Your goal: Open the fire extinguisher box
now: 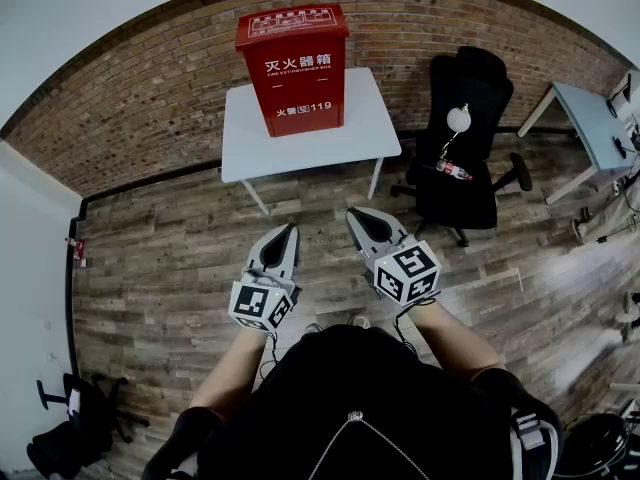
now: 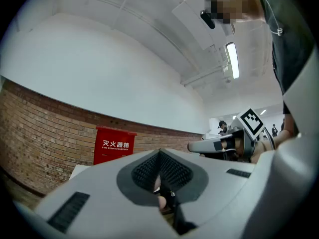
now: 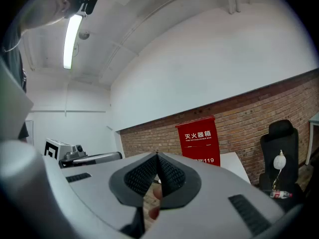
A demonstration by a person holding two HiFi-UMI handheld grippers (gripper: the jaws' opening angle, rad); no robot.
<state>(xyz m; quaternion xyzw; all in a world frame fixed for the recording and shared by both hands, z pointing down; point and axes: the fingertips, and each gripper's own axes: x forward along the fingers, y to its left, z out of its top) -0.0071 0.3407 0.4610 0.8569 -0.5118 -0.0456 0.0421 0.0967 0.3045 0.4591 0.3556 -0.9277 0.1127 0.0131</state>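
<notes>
A red fire extinguisher box [image 1: 294,71] with white lettering stands upright on a white table [image 1: 365,128] against the brick wall, its lid down. It also shows as a red panel in the left gripper view [image 2: 113,145] and in the right gripper view [image 3: 199,140]. My left gripper [image 1: 292,230] and right gripper [image 1: 353,213] are held side by side above the wooden floor, well short of the table. Both point toward the box, and both are shut with nothing between the jaws. The right gripper [image 2: 195,146] shows from the side in the left gripper view, and the left gripper [image 3: 117,156] in the right gripper view.
A black office chair [image 1: 462,148] with a white object on it stands right of the table. A pale blue desk [image 1: 590,128] is at the far right. The brick wall [image 1: 150,98] runs behind the table. A dark bag lies on the floor [image 1: 70,428] at the lower left.
</notes>
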